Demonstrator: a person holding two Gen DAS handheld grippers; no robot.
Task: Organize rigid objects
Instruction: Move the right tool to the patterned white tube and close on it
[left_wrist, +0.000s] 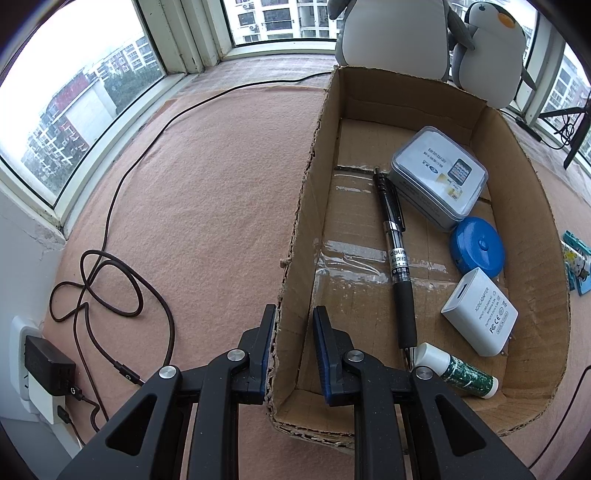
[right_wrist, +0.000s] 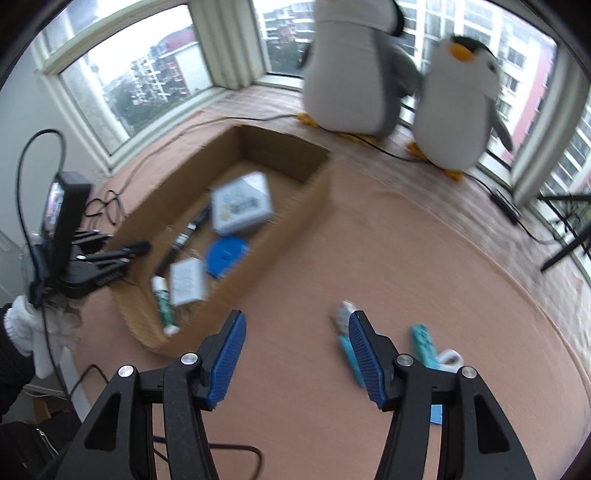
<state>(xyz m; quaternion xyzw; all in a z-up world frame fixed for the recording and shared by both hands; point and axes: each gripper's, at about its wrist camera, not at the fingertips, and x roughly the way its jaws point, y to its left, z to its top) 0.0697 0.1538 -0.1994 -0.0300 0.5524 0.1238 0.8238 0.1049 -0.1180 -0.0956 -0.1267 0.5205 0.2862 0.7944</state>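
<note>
Five things already lie in the cardboard box (left_wrist: 528, 206): tin (left_wrist: 439, 177), pen (left_wrist: 397, 254), blue tape measure (left_wrist: 478, 245), charger (left_wrist: 480, 314), tube (left_wrist: 458, 373). The left hand-held gripper (left_wrist: 293, 350) clamps the box's wall; the right hand-held gripper (right_wrist: 295, 354), jaws apart and empty, hangs over the surface (right_wrist: 424, 251) near the teal items (right_wrist: 423, 345) lower right, not yet packed.

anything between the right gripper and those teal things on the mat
Nothing visible. The right gripper is open over bare mat, and the teal items lie just beside its right finger, outside the cardboard box.

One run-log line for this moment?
left gripper: shut on brown cardboard box wall | right gripper: open, empty, above teal packets on mat | box holds five items
</note>
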